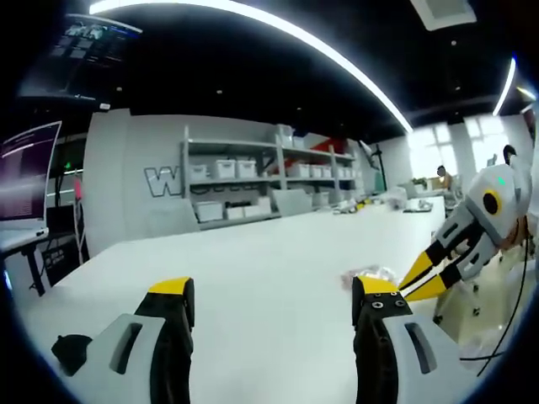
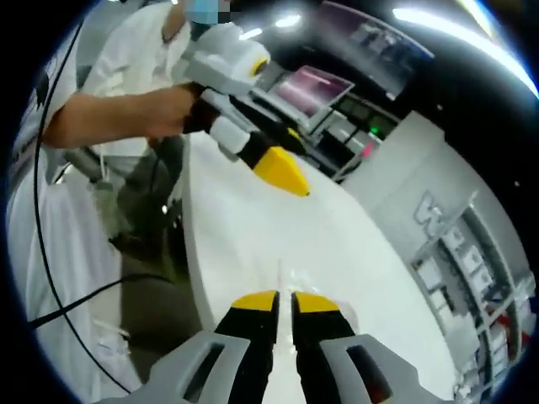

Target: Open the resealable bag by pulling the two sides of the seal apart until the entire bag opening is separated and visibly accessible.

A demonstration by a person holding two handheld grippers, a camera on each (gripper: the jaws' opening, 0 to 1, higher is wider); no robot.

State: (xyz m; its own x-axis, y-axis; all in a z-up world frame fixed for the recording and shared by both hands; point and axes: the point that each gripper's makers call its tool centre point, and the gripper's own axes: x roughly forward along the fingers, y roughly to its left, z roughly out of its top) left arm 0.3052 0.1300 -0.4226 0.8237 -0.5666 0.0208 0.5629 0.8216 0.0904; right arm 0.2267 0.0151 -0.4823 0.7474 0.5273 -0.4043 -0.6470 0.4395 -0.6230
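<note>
Right gripper view: right tool (image 2: 285, 305) nearly closed, pinching an edge of the clear resealable bag (image 2: 295, 282) above the white table (image 2: 253, 219); left tool (image 1: 274, 299) wide open, holding nothing, beside the bag (image 1: 370, 275); seal looks unparted, so the pull-apart seems not yet started.

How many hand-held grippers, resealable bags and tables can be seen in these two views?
Hand-held grippers: 2, the left hand-held gripper and the right hand-held gripper
Resealable bags: 1, the clear resealable bag
Tables: 1, the white table
Total: 4
</note>
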